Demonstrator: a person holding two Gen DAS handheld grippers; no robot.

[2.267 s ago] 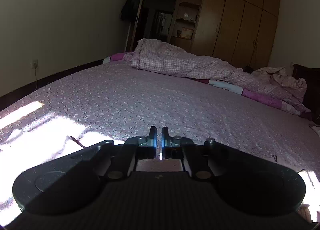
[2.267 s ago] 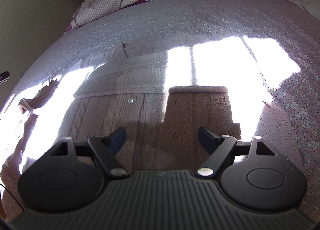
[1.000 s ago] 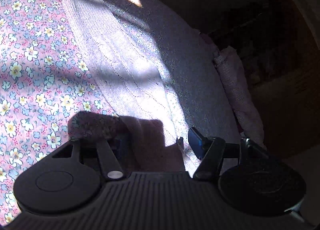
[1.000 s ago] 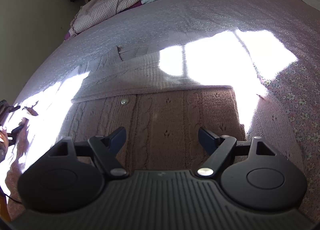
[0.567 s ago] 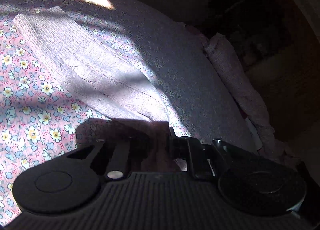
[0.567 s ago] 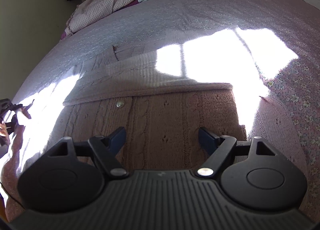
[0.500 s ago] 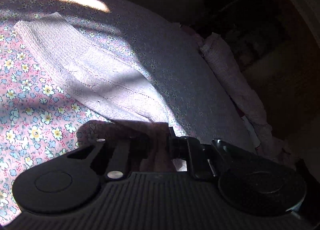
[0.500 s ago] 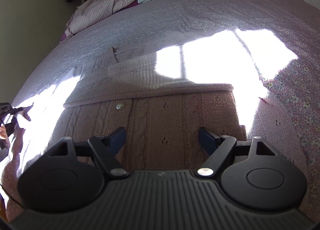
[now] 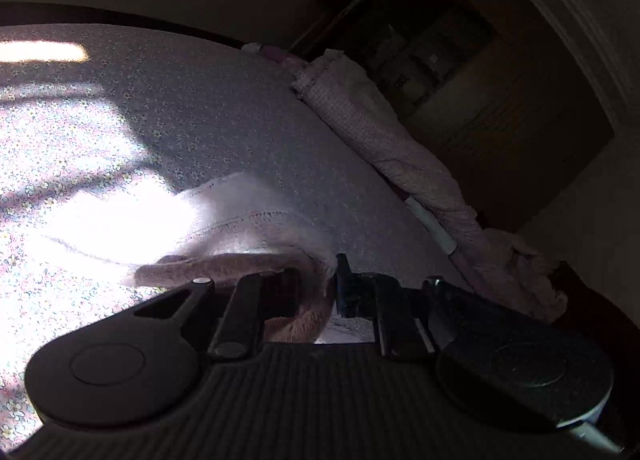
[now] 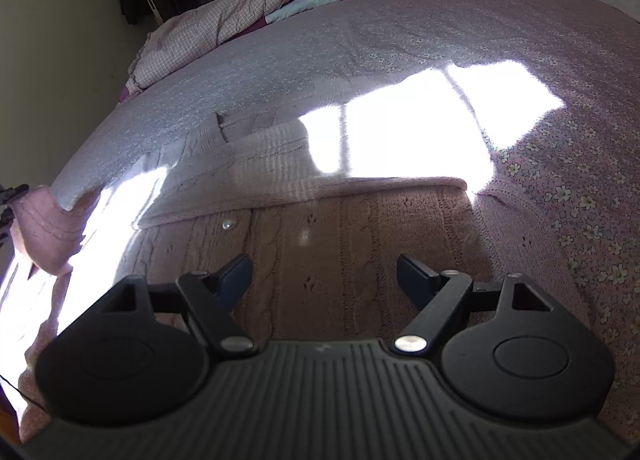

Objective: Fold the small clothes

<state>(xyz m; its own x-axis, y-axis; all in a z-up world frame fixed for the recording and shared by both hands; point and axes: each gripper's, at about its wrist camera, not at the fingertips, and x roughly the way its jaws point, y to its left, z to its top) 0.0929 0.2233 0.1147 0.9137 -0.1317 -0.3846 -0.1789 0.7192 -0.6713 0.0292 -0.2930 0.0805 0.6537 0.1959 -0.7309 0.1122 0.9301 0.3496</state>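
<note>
**Pink knit, left edge lifted for the fold**

Pink cable-knit cardigan [image 10: 360, 244] lies spread on the bed [image 10: 440, 32], partly in a hard patch of window light. One button shows near its front edge. A band of the knit already lies doubled across the upper part, so the fold looks to be underway.

Left gripper [image 9: 320, 280]: jaws have just been closing and now pinch a rolled edge of the knit, which loops up between the fingers and hangs off the sheet. Lifted like this, the edge can likely be carried over the body of the garment. In the right view the same raised flap shows at the far left edge.

Right gripper [image 10: 324, 272]: jaws wide apart, empty, poised low over the middle of the cardigan. Whether the fingertips touch the knit I cannot tell. Placement suggests it is ready to pin the cloth down while the other side comes over.

Rumpled quilt [image 10: 248, 0] along the far side, well apart.
</note>
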